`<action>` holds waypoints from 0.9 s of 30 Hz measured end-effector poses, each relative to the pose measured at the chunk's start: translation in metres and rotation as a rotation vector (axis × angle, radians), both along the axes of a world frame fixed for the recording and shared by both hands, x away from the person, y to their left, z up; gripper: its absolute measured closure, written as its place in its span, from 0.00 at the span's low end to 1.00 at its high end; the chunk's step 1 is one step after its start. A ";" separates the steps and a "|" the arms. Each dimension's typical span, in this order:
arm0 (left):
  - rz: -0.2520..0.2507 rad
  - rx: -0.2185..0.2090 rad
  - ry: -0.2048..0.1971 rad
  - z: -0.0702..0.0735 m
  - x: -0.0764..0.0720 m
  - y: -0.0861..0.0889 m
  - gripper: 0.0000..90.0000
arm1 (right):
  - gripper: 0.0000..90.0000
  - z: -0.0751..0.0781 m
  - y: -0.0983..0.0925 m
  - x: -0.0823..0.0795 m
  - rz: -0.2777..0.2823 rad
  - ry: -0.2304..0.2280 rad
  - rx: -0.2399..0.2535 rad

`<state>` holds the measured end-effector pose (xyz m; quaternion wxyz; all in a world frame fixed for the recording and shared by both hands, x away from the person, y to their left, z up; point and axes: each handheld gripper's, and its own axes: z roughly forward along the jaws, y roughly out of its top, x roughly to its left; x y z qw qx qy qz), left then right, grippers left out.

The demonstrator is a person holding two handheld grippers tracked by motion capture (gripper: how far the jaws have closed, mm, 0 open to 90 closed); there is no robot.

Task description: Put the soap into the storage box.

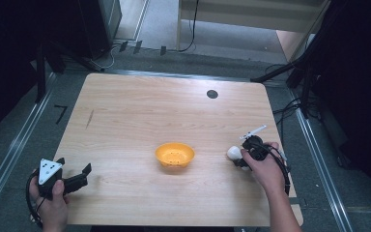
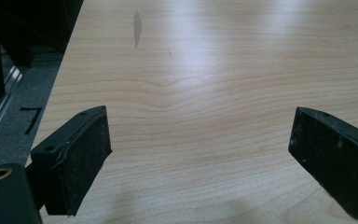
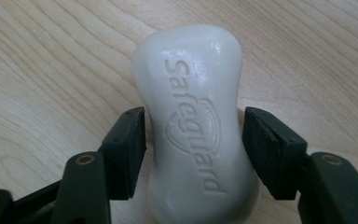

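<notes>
Right hand-held gripper (image 3: 193, 154) straddles a white soap bar (image 3: 196, 126) at centre frame of the right gripper view; jaws sit at the bar's waist, a thin gap visible each side, so not clamped yet. Bar's long axis runs along the jaws, away from the camera. In the high view the soap (image 1: 234, 152) lies right of centre on the worktop (image 1: 140, 111), orange bowl (image 1: 174, 154) to its left with open room between. Left hand-held gripper (image 1: 84, 174), lower left, wide open, empty, farther away.
</notes>
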<state>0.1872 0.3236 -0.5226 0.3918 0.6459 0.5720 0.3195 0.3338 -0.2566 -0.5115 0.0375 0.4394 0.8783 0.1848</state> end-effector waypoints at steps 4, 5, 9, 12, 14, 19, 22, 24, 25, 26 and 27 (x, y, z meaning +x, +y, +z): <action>0.000 0.000 0.000 0.000 0.000 0.000 0.07 | 0.51 -0.001 -0.003 0.000 0.012 -0.005 0.003; 0.000 0.000 0.000 0.000 0.000 0.000 0.07 | 0.51 -0.001 -0.002 0.000 0.017 -0.005 0.004; 0.001 0.002 0.002 0.000 0.000 -0.001 0.07 | 0.51 -0.002 -0.002 -0.001 0.028 -0.018 -0.004; 0.000 0.002 0.002 0.000 0.000 0.000 0.07 | 0.51 -0.002 -0.002 -0.001 0.031 -0.018 0.001; -0.004 -0.002 0.003 0.000 0.000 0.000 0.07 | 0.51 -0.002 -0.002 -0.001 0.037 -0.025 -0.002; -0.004 0.002 0.005 0.000 0.000 -0.001 0.07 | 0.51 -0.002 -0.001 -0.003 0.052 -0.033 -0.012; -0.004 0.002 0.003 0.000 0.000 -0.001 0.07 | 0.51 -0.002 -0.002 -0.003 0.057 -0.034 -0.002; -0.005 0.003 0.003 0.000 0.000 -0.001 0.07 | 0.51 -0.002 -0.002 -0.003 0.060 -0.037 -0.002; -0.005 0.004 0.004 0.000 0.000 -0.001 0.07 | 0.51 -0.002 -0.002 -0.003 0.063 -0.039 -0.004; -0.007 0.006 0.004 0.000 0.000 -0.001 0.07 | 0.51 -0.002 -0.002 -0.003 0.064 -0.040 -0.006; -0.007 0.006 0.005 0.000 0.000 -0.001 0.07 | 0.51 -0.002 -0.001 -0.003 0.065 -0.040 -0.009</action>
